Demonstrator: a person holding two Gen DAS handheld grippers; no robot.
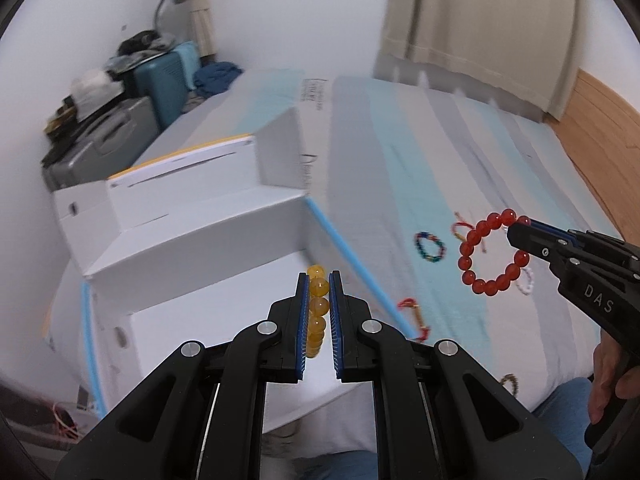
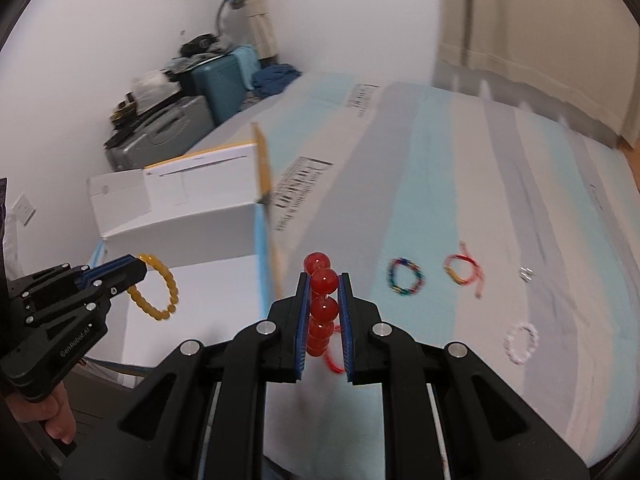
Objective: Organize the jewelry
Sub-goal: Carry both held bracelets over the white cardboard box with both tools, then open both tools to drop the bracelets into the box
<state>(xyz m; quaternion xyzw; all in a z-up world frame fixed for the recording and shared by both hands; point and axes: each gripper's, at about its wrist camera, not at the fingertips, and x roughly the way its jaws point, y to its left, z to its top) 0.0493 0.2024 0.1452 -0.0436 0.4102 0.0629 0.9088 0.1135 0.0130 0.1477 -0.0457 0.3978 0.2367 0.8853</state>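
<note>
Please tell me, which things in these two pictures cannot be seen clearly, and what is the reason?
- Yellow bracelet, left wrist view: most beads hidden between the left gripper fingers.
- Red bracelet, right wrist view: lower beads hidden by the right gripper.
- Printed text on the box, right wrist view: blurred, unreadable.
- Small silver item, right wrist view: too small to identify.
</note>
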